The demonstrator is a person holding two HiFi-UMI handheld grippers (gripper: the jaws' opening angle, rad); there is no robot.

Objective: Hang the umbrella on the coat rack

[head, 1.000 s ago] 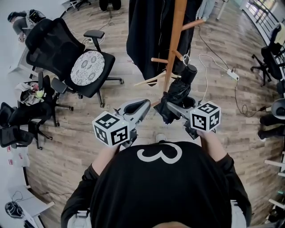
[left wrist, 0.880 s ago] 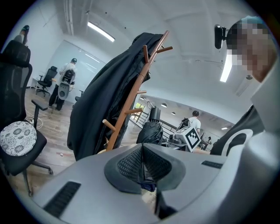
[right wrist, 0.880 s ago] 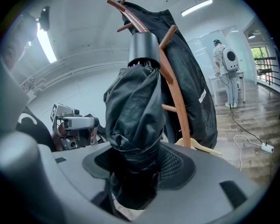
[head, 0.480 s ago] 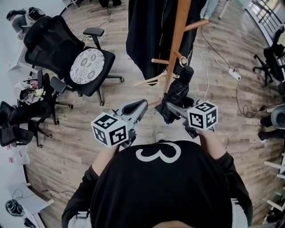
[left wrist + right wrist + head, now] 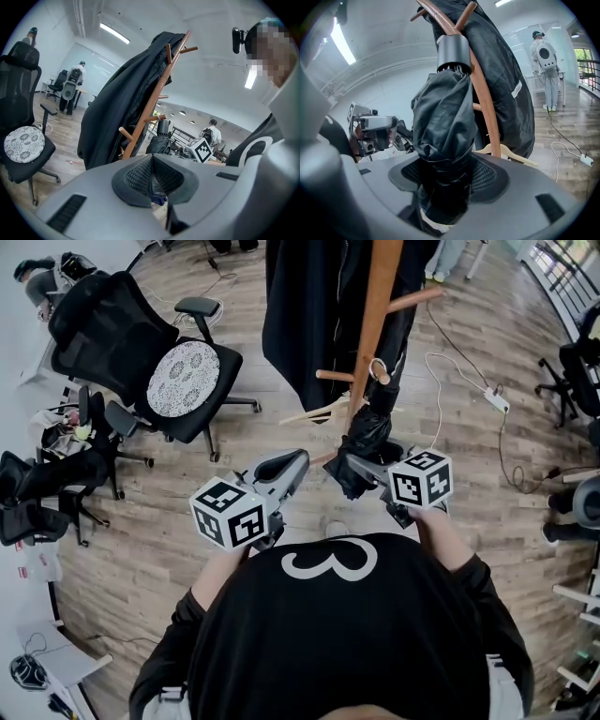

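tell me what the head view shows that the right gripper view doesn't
Only the head view: the office chair with its patterned cushion, and the wearer's black shirt. Only the right gripper view: the right gripper with its jaws shut on the folded umbrella, and a distant person in white. Both: the coat rack, the black coat, the umbrella and the left gripper.

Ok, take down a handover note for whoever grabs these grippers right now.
Left gripper: jaws shut, empty.
Right gripper: jaws clamped on the folded black umbrella, held upright.
The umbrella's top sits close against the coat rack pole.
Done: umbrella is at the rack.
Left: hook it on a peg and release; I can't see that it is hooked yet.
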